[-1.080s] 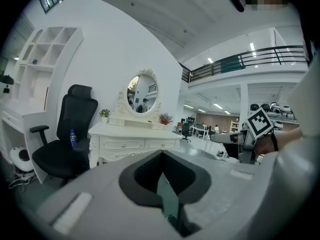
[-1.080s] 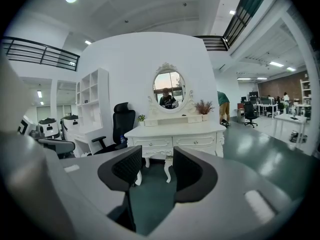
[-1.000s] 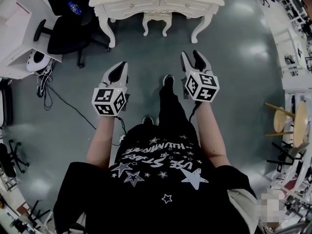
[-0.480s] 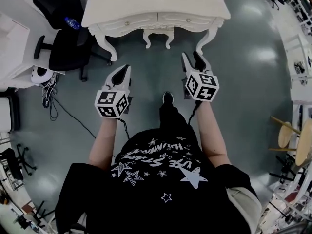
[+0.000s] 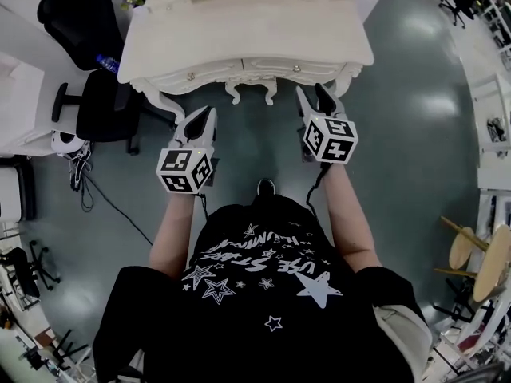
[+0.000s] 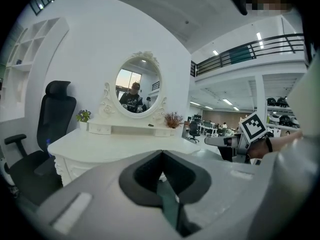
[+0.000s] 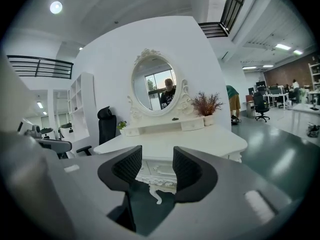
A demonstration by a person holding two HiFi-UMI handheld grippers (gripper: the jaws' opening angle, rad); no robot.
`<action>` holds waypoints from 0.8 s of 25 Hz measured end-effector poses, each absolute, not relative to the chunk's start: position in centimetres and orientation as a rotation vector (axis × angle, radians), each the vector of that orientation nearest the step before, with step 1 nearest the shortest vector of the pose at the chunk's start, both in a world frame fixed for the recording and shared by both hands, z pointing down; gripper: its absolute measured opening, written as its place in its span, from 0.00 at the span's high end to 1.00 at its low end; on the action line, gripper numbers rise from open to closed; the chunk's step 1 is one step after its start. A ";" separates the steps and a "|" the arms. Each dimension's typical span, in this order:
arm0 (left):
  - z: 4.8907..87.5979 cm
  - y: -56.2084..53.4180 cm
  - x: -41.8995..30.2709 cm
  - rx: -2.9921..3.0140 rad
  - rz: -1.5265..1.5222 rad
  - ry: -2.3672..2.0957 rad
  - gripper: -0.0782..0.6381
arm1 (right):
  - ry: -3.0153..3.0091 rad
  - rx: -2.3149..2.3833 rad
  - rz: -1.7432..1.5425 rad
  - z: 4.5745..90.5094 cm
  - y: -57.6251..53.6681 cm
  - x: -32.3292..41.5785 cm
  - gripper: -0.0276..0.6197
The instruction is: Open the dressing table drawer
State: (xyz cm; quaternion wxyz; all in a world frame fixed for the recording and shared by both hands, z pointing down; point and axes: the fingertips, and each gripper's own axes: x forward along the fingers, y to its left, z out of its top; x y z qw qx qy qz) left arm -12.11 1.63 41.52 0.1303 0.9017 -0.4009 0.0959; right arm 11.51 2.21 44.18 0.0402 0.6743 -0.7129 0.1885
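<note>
Ahead, drawer [image 5: 281, 69], long axis L-R.

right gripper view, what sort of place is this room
Probably an open-plan office or lab with a mock bedroom corner: a white dressing table with an oval mirror stands beside a black office chair, with office desks further back.

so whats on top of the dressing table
On the dressing table: an oval mirror, a low shelf with small drawers, a green plant at one end and a dried plant at the other. The drawers are shut, so their insides are hidden.
</note>
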 end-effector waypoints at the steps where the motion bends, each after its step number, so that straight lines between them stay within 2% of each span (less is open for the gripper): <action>1: 41.4 1.1 -11.5 2.618 0.276 -1.172 0.89 | -2.187 2.062 0.575 44.2 1.5 12.1 0.61; 20: 43.7 -10.4 -5.2 2.621 0.311 -1.085 0.89 | -2.085 2.147 0.616 46.1 -8.2 18.5 0.63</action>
